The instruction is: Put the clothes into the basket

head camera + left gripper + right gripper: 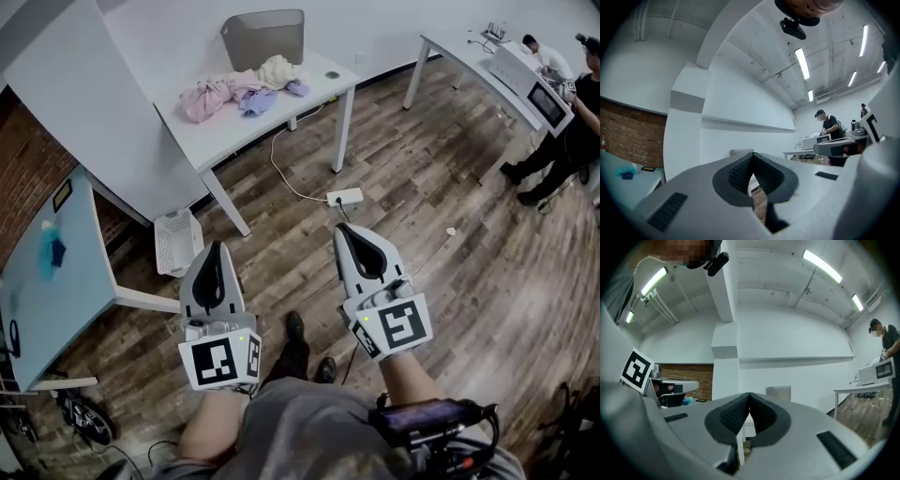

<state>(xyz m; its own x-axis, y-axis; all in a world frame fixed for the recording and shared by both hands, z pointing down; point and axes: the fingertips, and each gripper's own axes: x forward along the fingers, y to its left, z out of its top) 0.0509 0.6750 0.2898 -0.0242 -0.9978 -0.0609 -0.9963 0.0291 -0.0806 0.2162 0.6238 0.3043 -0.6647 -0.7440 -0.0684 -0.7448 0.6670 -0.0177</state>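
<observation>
We judged this to be the approach step, with no garment lifted yet. The clothes (239, 92), a loose heap of pink, lilac and cream pieces, lay on the white counter (272, 122) across the room. The grey basket (264, 37) stood upright at the back of that counter, just behind the heap. We held both tools out level over the wooden floor (441, 187), well short of the counter, with a power strip (345, 197) on the boards between us and it.

The left gripper (216, 251) had its fingers (738, 172) closed right together. Its own view showed the ribbed pads meeting at the tip with nothing between them, only the far wall and the top of the basket beyond. The right gripper (349, 234) was the same, with its fingers (733, 414) pressed pad to pad and holding nothing. Neither touched anything.

As we judged it, the next move called for walking up to the counter, parting one pair of fingers and bringing them down over the nearest piece in the heap. The pieces lay tangled and soft, so a pinch might well drag a neighbour along. The lift would also need to clear the basket's rim before letting go.
</observation>
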